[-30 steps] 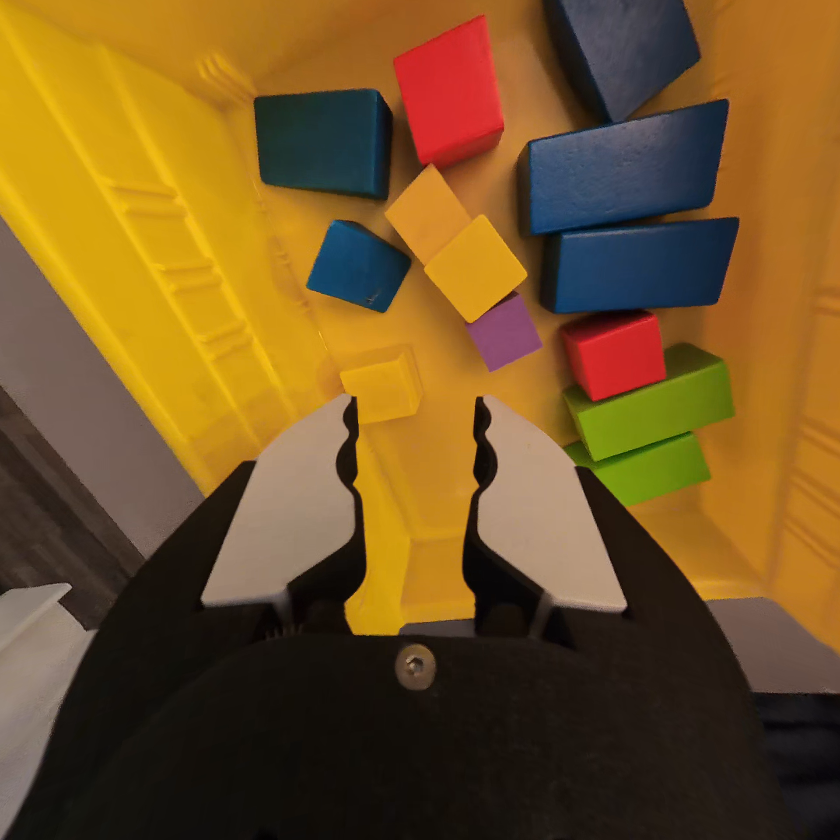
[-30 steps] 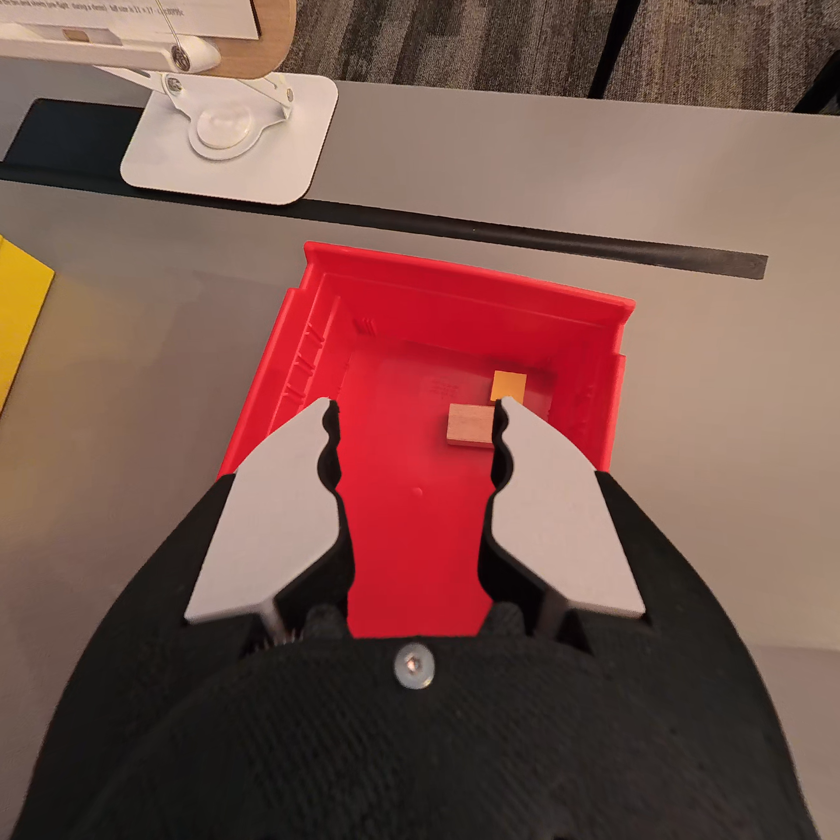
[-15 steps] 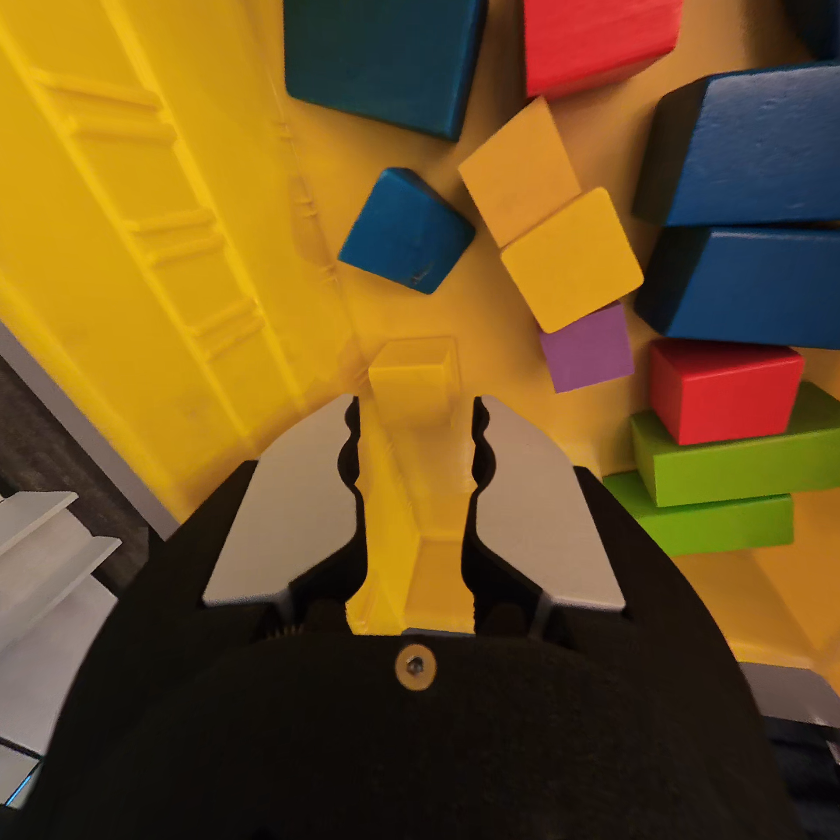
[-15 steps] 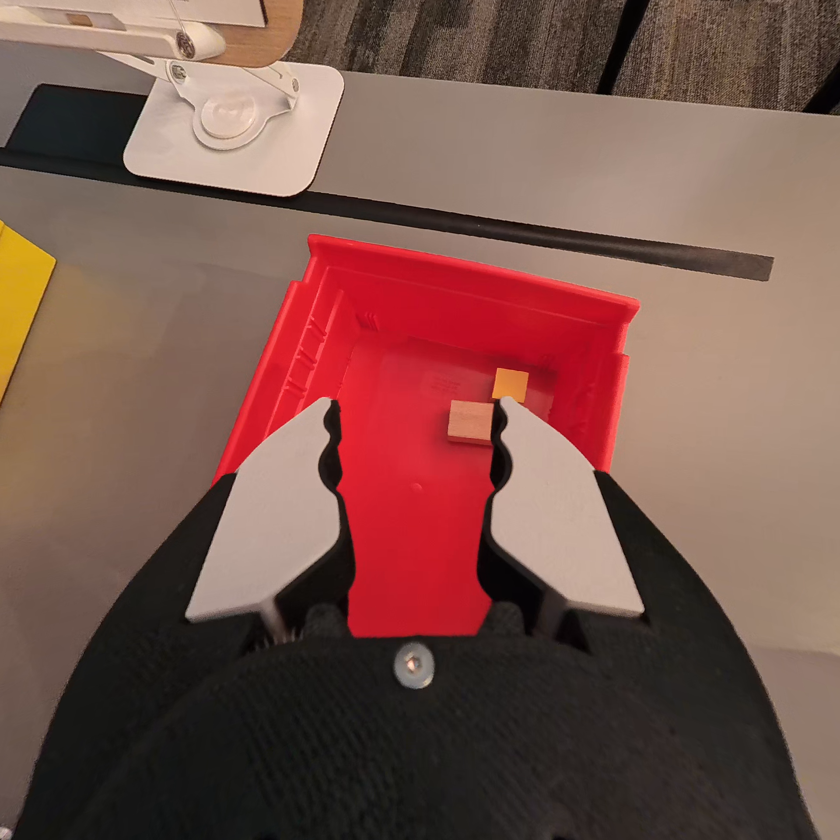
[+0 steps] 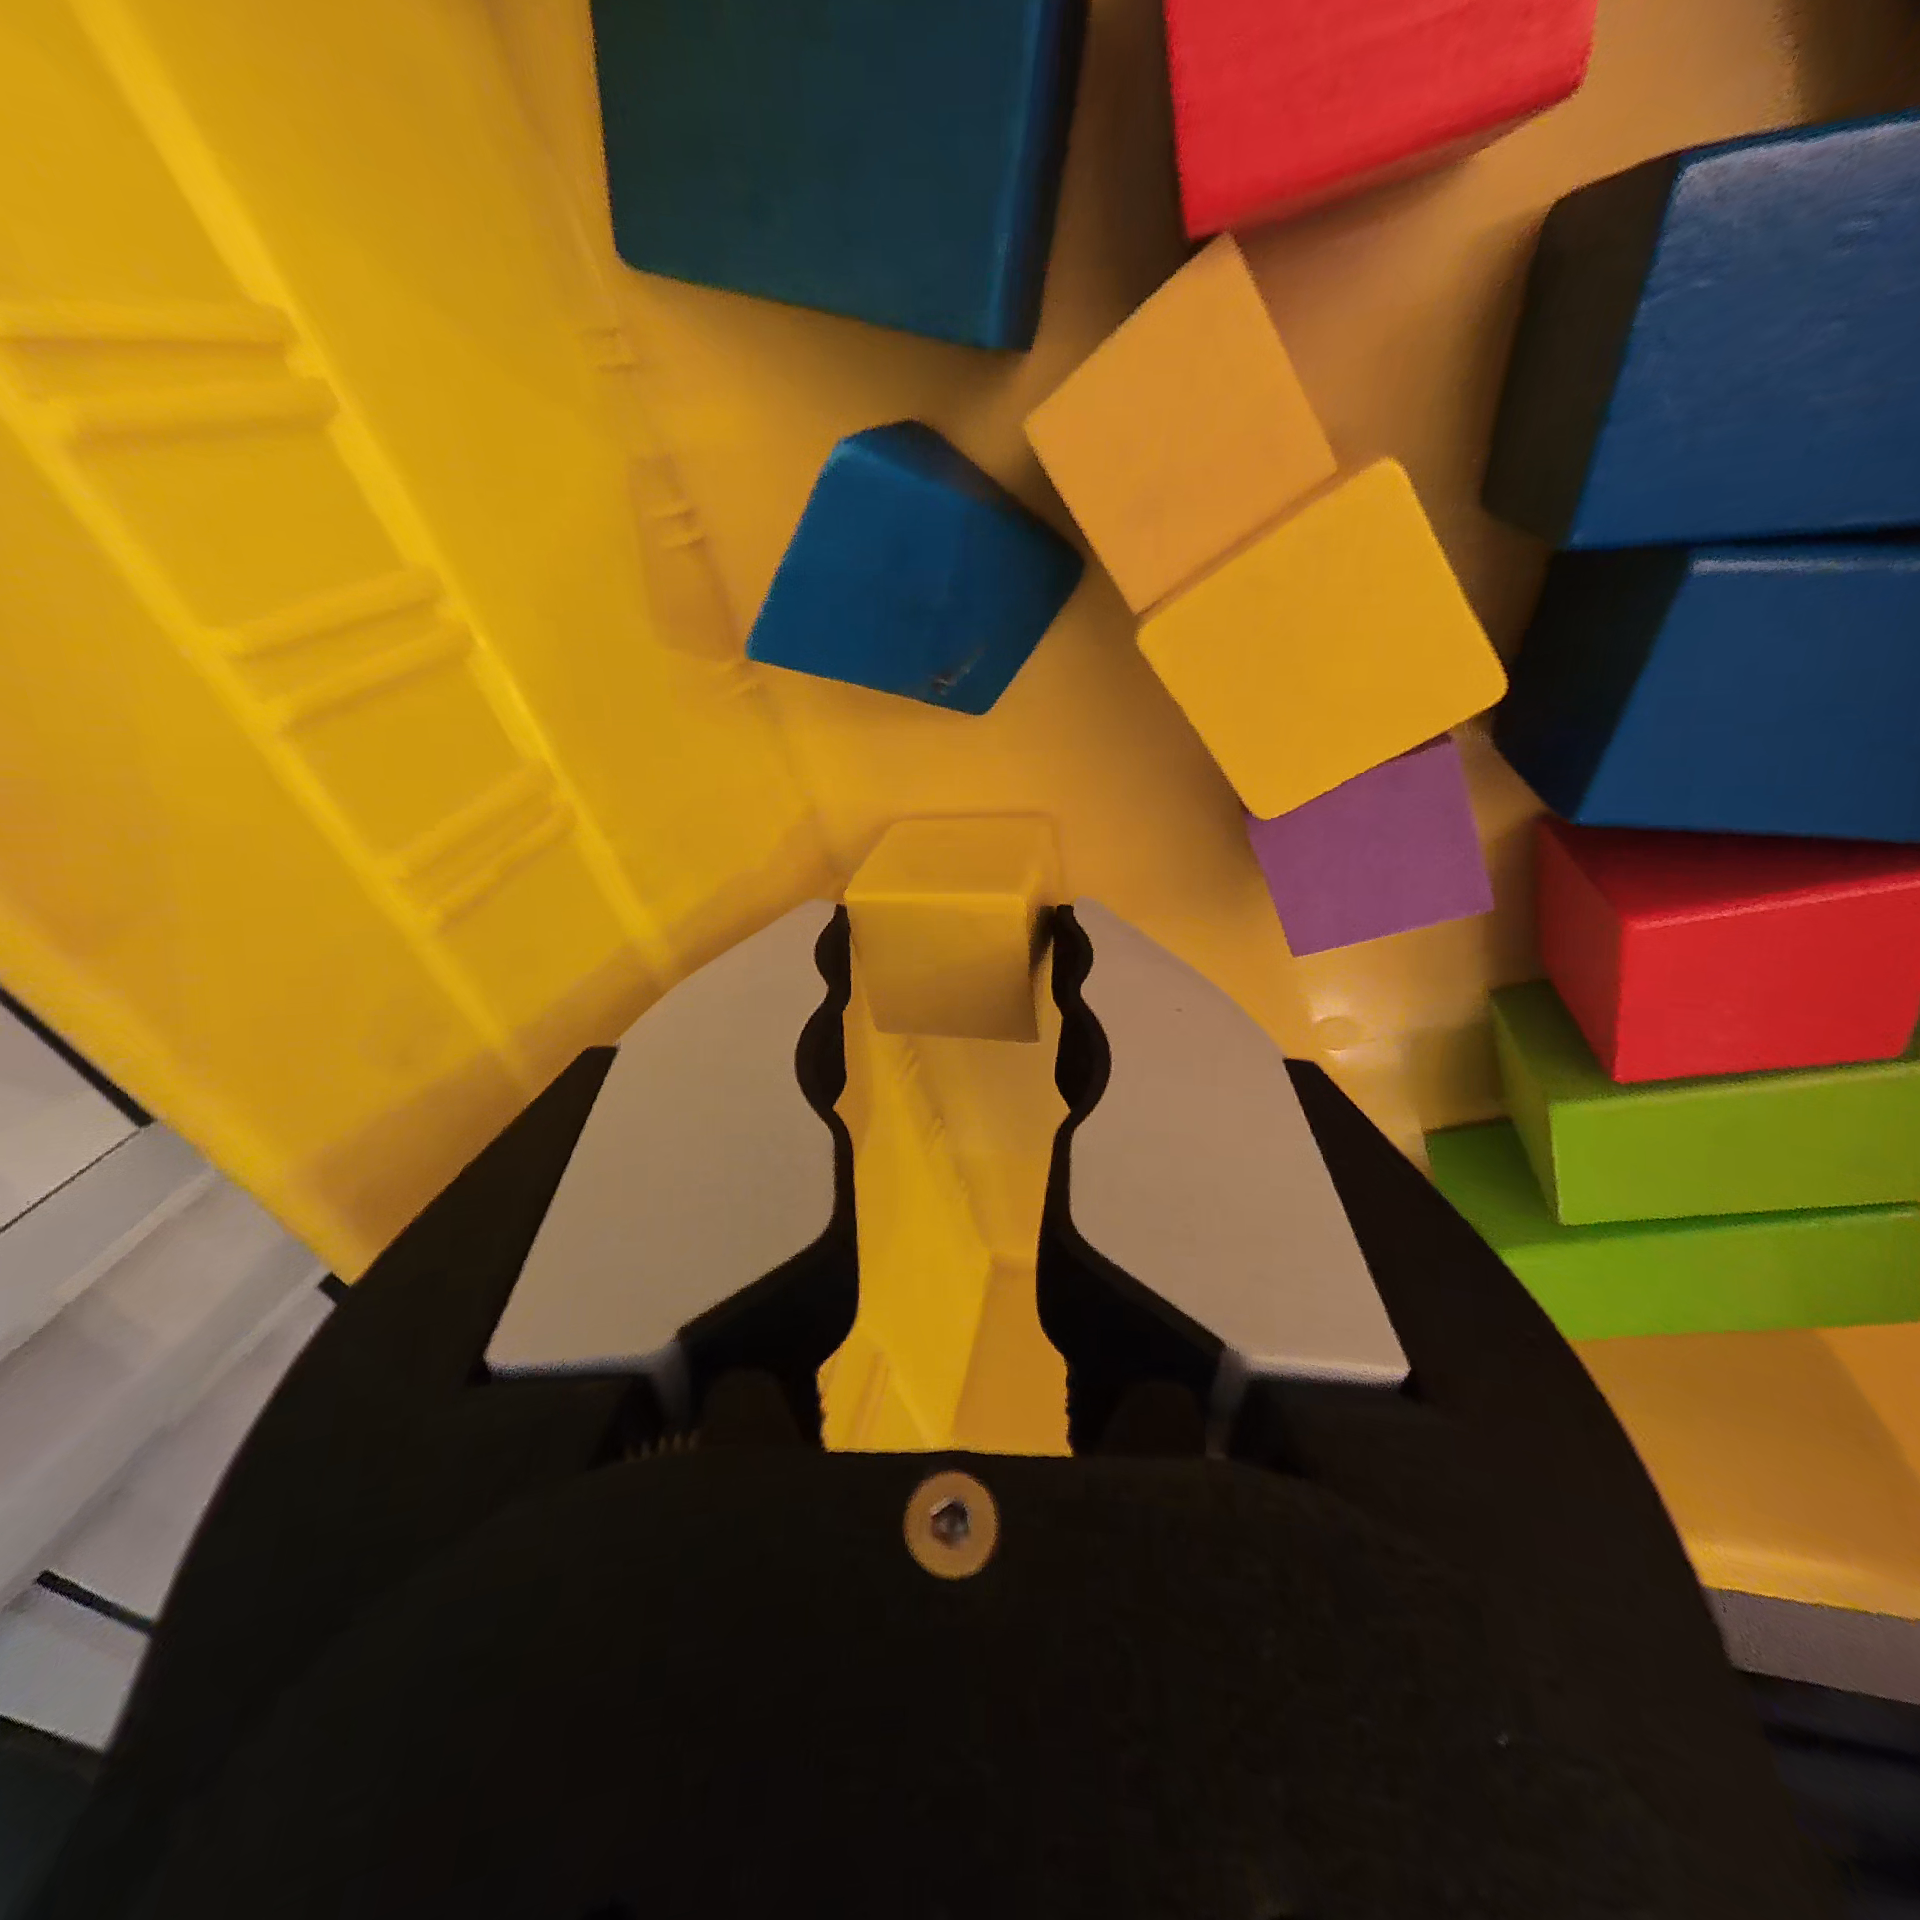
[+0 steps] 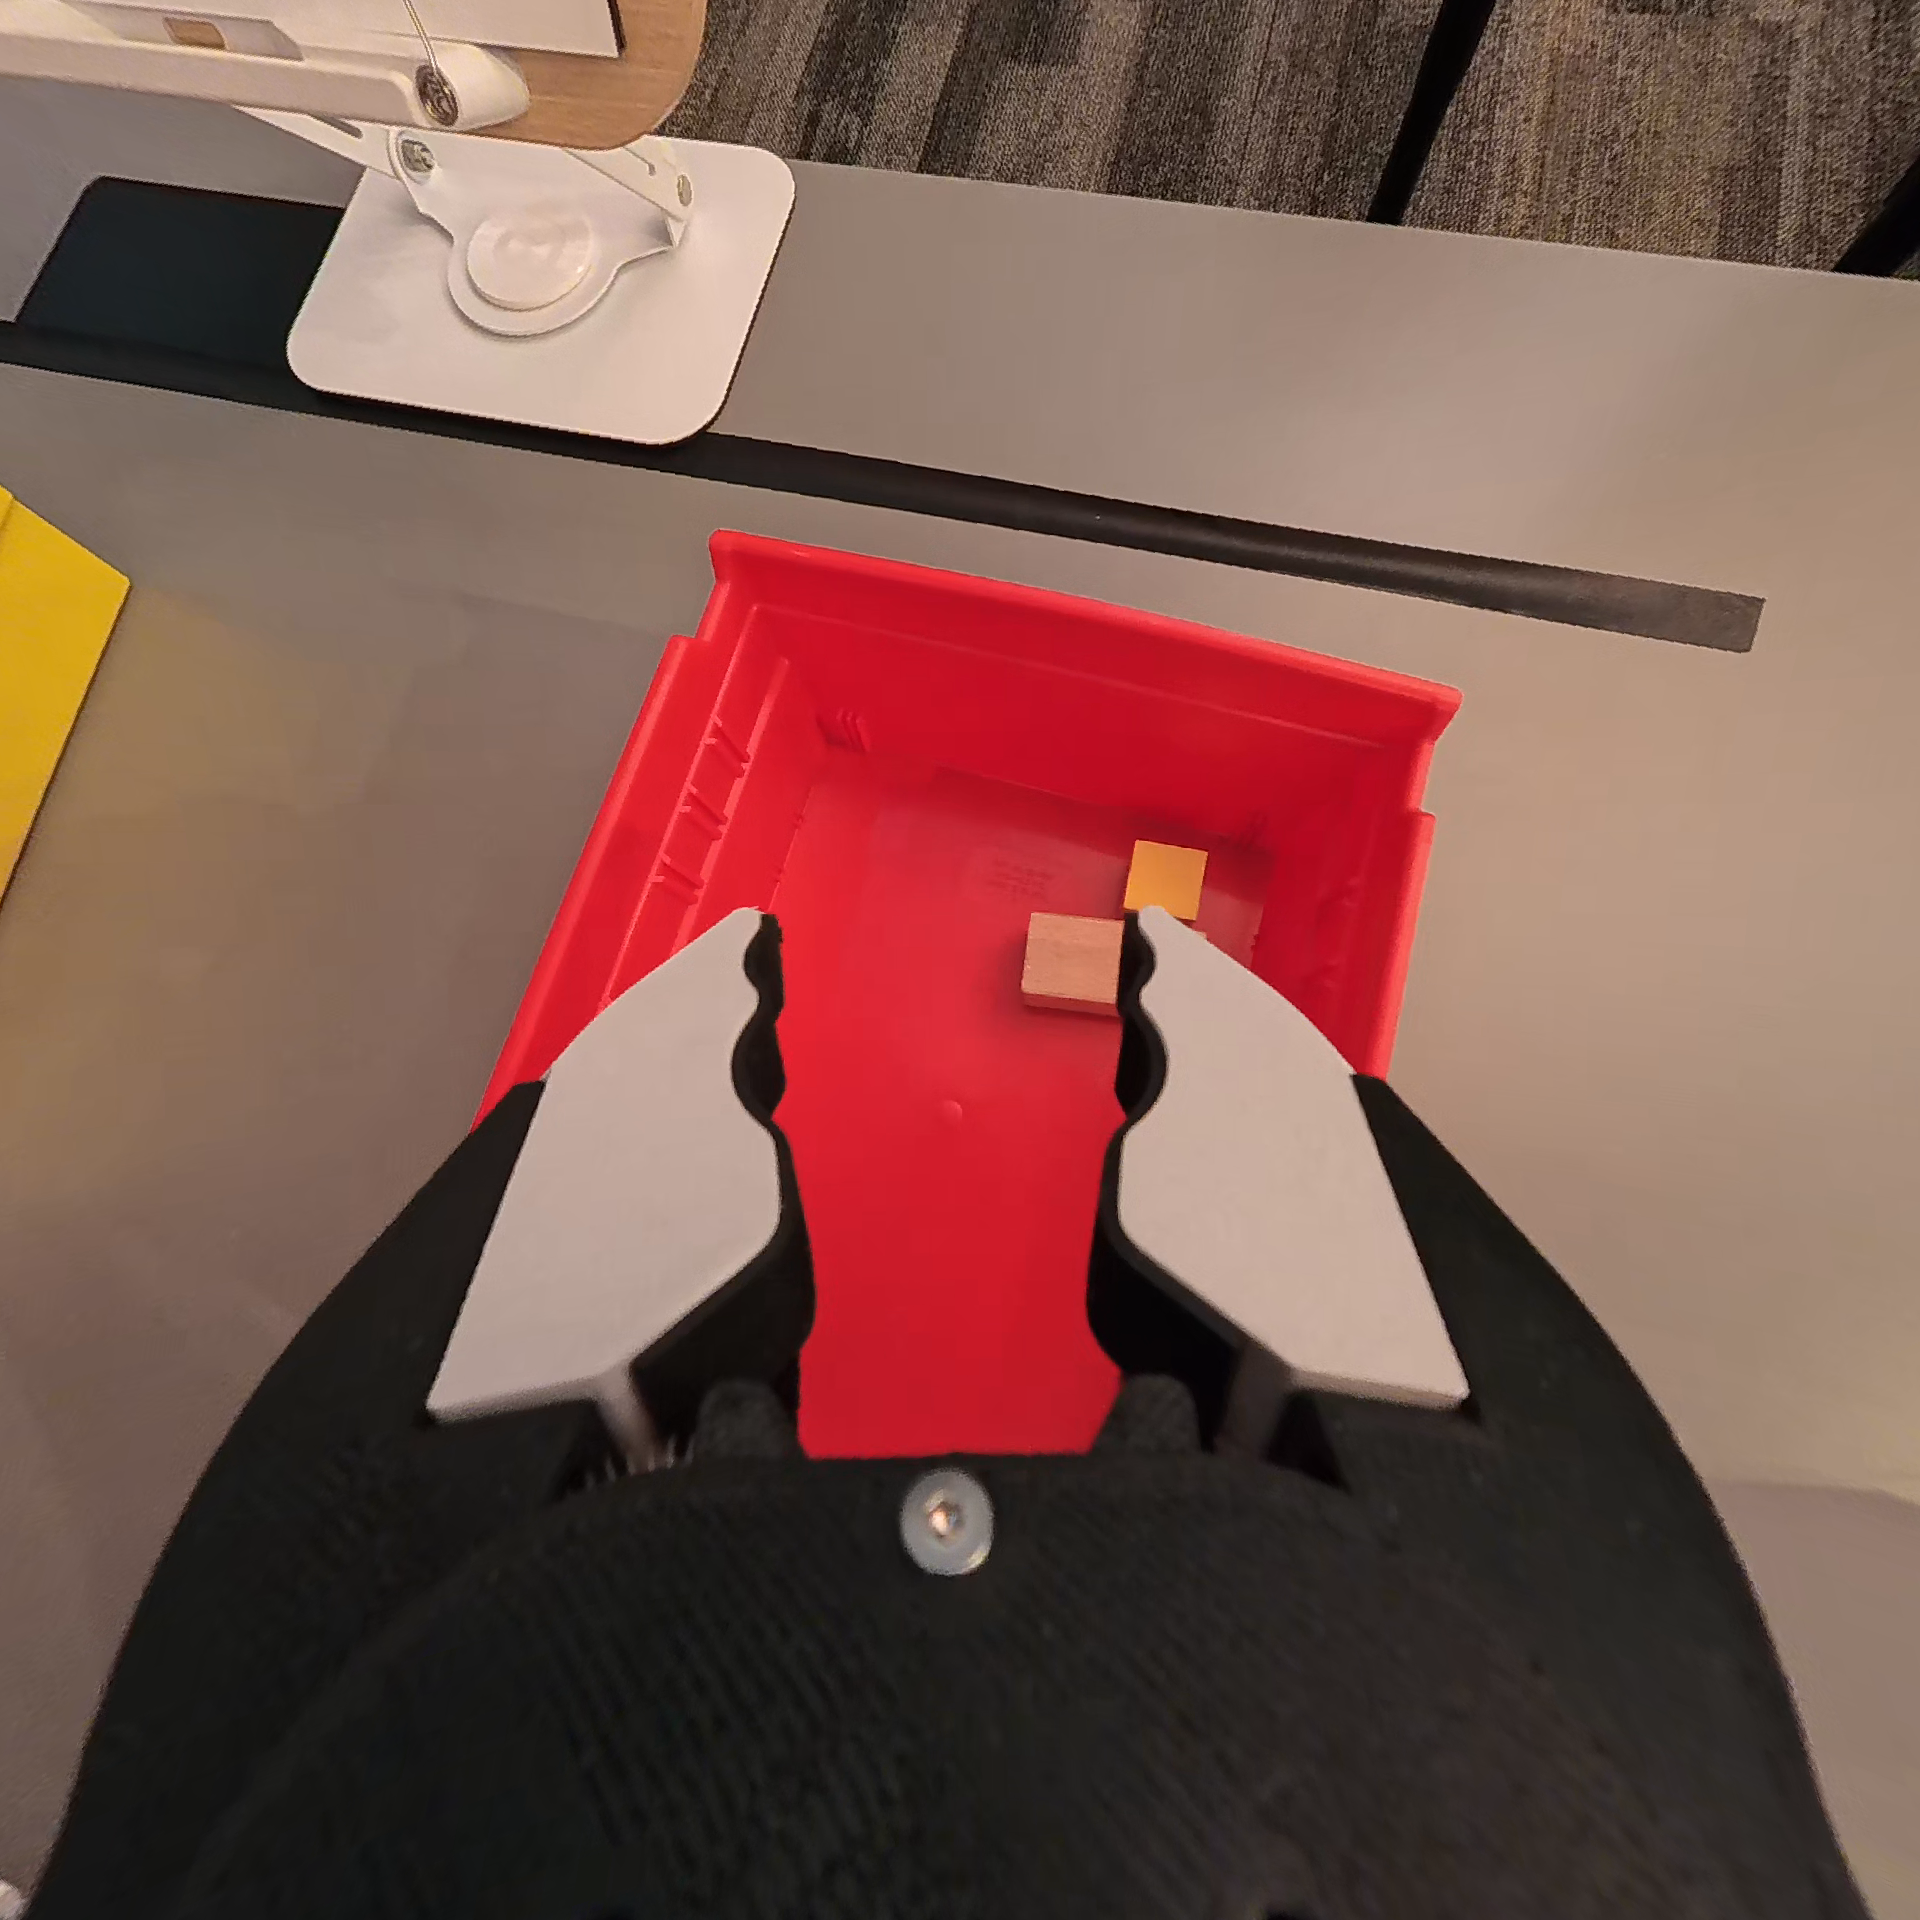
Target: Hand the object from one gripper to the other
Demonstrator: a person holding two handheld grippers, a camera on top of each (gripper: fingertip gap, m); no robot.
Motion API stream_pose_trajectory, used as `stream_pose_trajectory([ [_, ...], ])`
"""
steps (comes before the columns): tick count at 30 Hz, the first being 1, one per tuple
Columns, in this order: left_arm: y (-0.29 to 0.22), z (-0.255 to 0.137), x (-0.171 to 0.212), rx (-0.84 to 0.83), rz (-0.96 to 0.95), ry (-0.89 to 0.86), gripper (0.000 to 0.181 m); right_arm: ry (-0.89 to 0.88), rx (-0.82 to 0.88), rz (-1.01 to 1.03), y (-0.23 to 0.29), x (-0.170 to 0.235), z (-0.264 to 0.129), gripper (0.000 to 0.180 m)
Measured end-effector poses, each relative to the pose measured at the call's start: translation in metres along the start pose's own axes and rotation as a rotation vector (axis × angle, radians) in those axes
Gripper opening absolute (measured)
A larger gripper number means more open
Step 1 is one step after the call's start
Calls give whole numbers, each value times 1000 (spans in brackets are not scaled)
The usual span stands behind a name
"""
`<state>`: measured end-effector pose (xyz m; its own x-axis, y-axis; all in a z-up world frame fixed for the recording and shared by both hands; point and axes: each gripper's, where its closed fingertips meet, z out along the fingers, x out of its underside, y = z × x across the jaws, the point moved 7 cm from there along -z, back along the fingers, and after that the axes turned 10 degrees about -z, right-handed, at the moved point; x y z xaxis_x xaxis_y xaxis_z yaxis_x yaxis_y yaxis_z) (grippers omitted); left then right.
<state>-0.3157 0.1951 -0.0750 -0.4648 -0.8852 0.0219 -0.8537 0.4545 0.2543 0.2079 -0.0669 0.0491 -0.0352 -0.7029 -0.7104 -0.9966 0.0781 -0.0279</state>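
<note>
the grey table (image 6: 1039, 343) carries two bins set well apart, presumably so that one serves as source and the other as destination for the handover. the yellow bin (image 5: 260, 520) is the source: it holds the loose stock of wooden blocks, including a large teal block (image 5: 831, 145), stacked blue blocks (image 5: 1745, 540), a large red block (image 5: 1361, 94), two green slabs (image 5: 1704, 1195) under a smaller red block (image 5: 1735, 945), two touching yellow cubes (image 5: 1257, 530), a small blue cube (image 5: 914, 571) and a purple cube (image 5: 1371, 852). the red bin (image 6: 1091, 644) holds only two small pieces near its far right corner, a tan wooden block (image 6: 1070, 961) and an orange tile (image 6: 1166, 878). a white stand base (image 6: 540, 301) sits at the far edge of the table. the task's thing, a small yellow block (image 5: 945, 945), stands on the bin floor close to the left wall, apart from the main cluster, which leaves room on both sides for the fingers. the left gripper (image 5: 943, 935) is narrowed so that its tips sit at either flank of this block, touching or very nearly so; whether a firm grip is made cannot be told. the block appears not yet lifted. the right gripper (image 6: 951, 935) hangs above the red bin with jaws spread wide and nothing between them, judged to be waiting to receive.
</note>
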Motion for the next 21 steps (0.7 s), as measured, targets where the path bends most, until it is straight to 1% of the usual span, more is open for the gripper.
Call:
stream_pose_trajectory([
  [4,0,-9,6,22,15,12,36,-16,26,-16,2,-3,-7,62],
  [6,4,-25,11,35,12,-43,36,-41,41,-45,8,-8,-13,61],
  [8,7,-49,16,99,9,-149,36,-114,35,-109,19,-19,-21,59],
  [10,1,-77,20,259,62,-303,36,-281,-6,-236,40,-38,-31,58],
  [12,-11,-107,25,462,150,-465,36,-501,-27,-428,70,-57,-42,57],
  [15,-41,-159,36,844,319,-691,36,-825,-93,-691,127,-68,-54,45],
  [17,-67,-187,50,1087,443,-732,36,-1004,-165,-857,170,-64,-57,45],
  [18,-80,-198,55,1176,504,-742,36,-1065,-183,-956,192,-59,-57,45],
  [21,-117,-216,67,1349,631,-721,35,-1122,-105,-1228,241,-41,-52,43],
])
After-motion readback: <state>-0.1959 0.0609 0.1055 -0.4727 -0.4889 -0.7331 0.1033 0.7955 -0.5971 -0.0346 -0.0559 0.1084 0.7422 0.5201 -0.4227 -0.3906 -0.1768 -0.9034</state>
